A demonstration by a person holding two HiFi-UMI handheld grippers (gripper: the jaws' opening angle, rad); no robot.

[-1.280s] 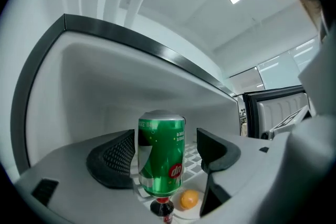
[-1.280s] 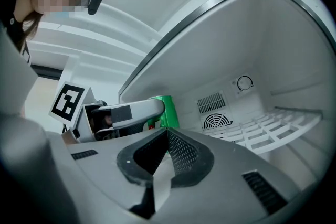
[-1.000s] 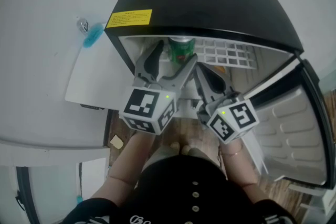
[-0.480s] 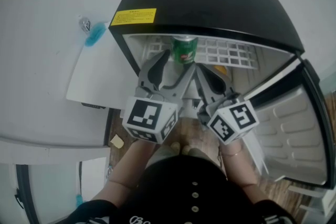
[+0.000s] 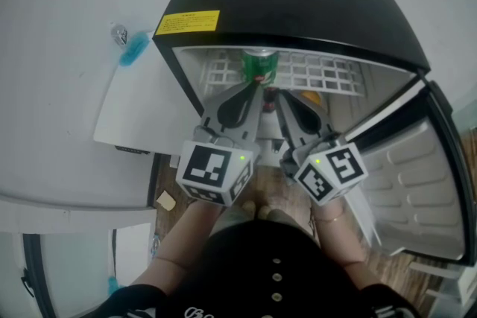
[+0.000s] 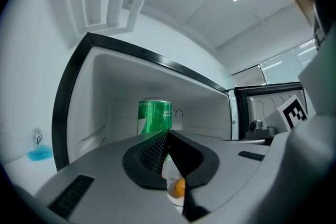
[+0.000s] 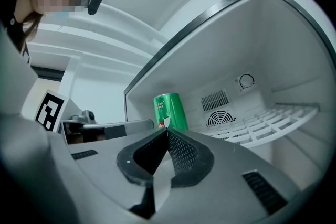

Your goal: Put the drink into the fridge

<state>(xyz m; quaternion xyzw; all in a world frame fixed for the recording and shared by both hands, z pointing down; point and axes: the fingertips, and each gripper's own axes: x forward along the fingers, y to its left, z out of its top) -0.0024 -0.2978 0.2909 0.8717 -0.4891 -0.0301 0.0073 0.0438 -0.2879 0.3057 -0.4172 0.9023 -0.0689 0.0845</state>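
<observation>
- Green can [image 5: 260,69] stands upright inside the fridge [image 5: 298,4], straight ahead of the left gripper [image 5: 256,88] and clear of its tips. Placement appears complete.
- Left gripper: the jaws have just been closing and now meet tip to tip. Nothing is between them; the can is beyond them and not held.
- Right gripper [image 5: 278,95]: jaws together and empty, just right of the left gripper, pointing level into the fridge. The can is ahead of it and slightly left.
- Wire shelf [image 7: 273,115] runs ahead and to the right of the right gripper.
- Door [image 5: 417,182] stands wide open, to the right of both grippers.
- Step in hand, as judged: back both grippers out of the fridge.
  - Draw each one straight back, keeping it level.
  - Avoid any sideways sweep. The closed tips are near the can, and a nudge could tip it.
  - Clear the front edge of the fridge before lowering either gripper.
- Likely follow-on: shut the door. The right gripper is the nearer one. Push with closed jaws and swing the door steadily, so the jolt does not topple the can.
</observation>
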